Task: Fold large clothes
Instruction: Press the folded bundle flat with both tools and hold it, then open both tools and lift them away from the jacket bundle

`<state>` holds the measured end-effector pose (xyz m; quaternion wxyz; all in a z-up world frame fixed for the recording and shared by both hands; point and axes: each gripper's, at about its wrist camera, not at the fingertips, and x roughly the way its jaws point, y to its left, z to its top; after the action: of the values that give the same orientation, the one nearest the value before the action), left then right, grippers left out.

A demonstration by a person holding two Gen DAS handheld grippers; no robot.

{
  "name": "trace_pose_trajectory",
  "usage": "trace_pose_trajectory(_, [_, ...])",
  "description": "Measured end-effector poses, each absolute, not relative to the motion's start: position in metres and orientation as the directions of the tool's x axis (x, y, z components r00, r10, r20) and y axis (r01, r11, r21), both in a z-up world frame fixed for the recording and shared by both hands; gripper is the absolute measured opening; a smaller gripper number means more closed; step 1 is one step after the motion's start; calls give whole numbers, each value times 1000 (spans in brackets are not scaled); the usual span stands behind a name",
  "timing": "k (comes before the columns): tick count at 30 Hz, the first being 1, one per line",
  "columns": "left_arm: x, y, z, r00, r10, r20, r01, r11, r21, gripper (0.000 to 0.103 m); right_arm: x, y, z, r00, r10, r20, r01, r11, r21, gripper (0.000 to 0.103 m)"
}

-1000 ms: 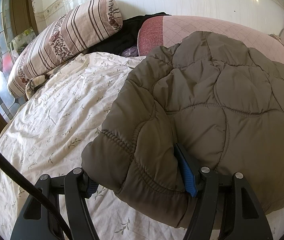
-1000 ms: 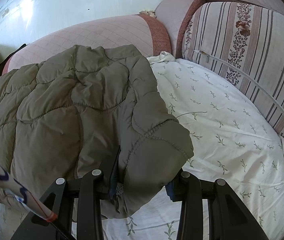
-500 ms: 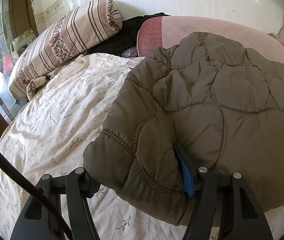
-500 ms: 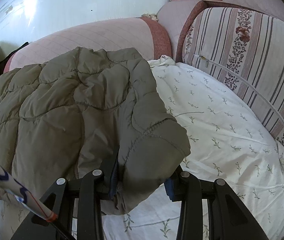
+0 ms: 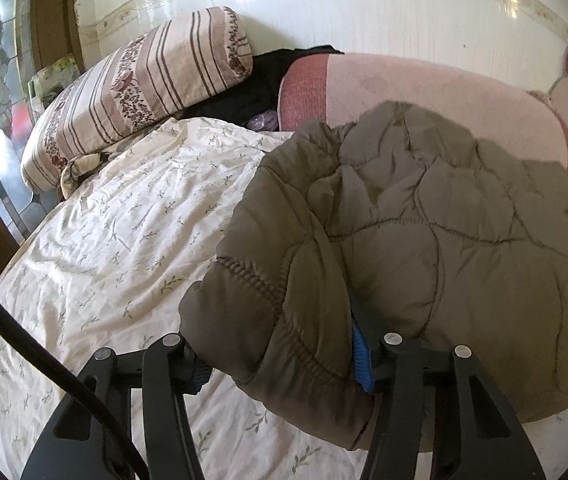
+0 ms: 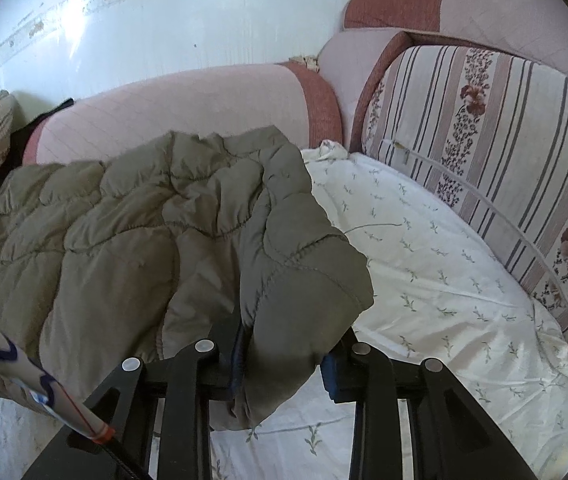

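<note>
Left gripper [image 5: 280, 360]: jaws have just been closing and now pinch the near corner of the olive quilted jacket [image 5: 424, 240]. The jacket lies on the floral bed sheet [image 5: 116, 240]; a striped bolster [image 5: 140, 88] sits beyond.

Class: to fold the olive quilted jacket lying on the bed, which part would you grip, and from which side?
Grip the quilted jacket at its two near corners, from the near edge of the bed. The thick stitched hem bunches there, and both grippers' fingers already pinch it.
</note>
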<state>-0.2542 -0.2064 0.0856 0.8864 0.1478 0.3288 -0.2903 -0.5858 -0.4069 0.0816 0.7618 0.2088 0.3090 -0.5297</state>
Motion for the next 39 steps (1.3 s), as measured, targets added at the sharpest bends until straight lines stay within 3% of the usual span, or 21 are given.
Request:
trace_pose_trajectory(9, [-288,-148,106,606,-460,-649,624,781,29,52,-612,-351,110,268,-717,-644,929,369,-24,31])
trace_pose_trajectory(23, [-365,-48,90,593,-472,-652,644,764,32,52,-681,-272,109,326,-688,-649,927,368,75,31])
trace_pose_trajectory(25, [-369,-44,85,589,-465,-661,647,762,40,57,-684,-271,101,328,-671,-665,926,368,85,32])
trace_pose_trajectory(28, [-361,-43,77,585,-440,-681,625,780,32,71,-691,-286,81,340,-601,-724,928,339,154,38])
trace_pose_trajectory(30, [-351,-41,74,592,-417,-690,597,802,28,82,-702,-297,64,368,-537,-759,926,288,246,48])
trace_pose_trajectory(32, [-340,-35,72,569,-426,-703,581,814,-23,85,-721,-304,47,422,-496,-759,906,202,371,72])
trace_pose_trajectory(36, [-322,-18,72,540,-447,-713,523,842,-131,91,-762,-316,45,443,-505,-741,873,53,486,76])
trace_pose_trajectory(39, [-332,-19,79,629,-392,-671,494,868,-44,91,-766,-307,64,350,-602,-718,915,53,401,74])
